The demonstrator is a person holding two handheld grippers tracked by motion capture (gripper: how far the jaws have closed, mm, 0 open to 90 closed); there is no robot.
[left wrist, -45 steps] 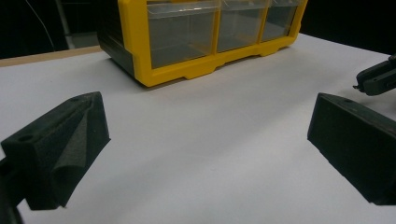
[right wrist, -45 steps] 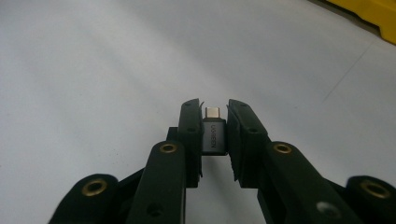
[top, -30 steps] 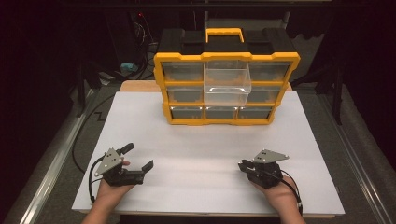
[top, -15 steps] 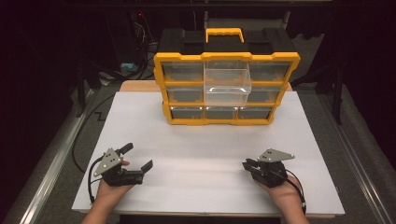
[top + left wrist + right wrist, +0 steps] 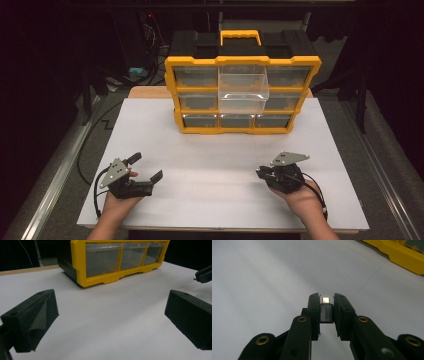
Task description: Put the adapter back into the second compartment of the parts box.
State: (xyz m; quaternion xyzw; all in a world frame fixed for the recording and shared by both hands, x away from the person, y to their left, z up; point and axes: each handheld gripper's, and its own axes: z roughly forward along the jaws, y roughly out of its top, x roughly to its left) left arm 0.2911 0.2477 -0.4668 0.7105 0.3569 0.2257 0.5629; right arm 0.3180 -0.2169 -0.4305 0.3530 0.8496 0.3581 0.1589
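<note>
A small grey adapter [image 5: 326,311], a smooth, boxy thing with a bright metal plug end and faint lettering on its body, sits clamped between the two flat black jaws of the right gripper [image 5: 326,302]. That gripper [image 5: 264,173] is low over the white table [image 5: 215,165] at its near right, held in the person's right hand [image 5: 300,197], with a grey three-cornered plate on top and a black cable trailing back along the wrist.

At the near left, the left gripper [image 5: 147,169] rests in the left hand [image 5: 116,202] with its jaws spread wide and nothing between them. In the left gripper view the jaw pads [image 5: 35,317] are matte, foam-like wedges with angled faces.

The table surface is plain, smooth and matte. At its far side stands a yellow and black plastic organiser [image 5: 242,82] with a yellow carry handle and rows of clear, boxy drawers. One clear drawer [image 5: 243,90] in the top middle is pulled out toward the person.
</note>
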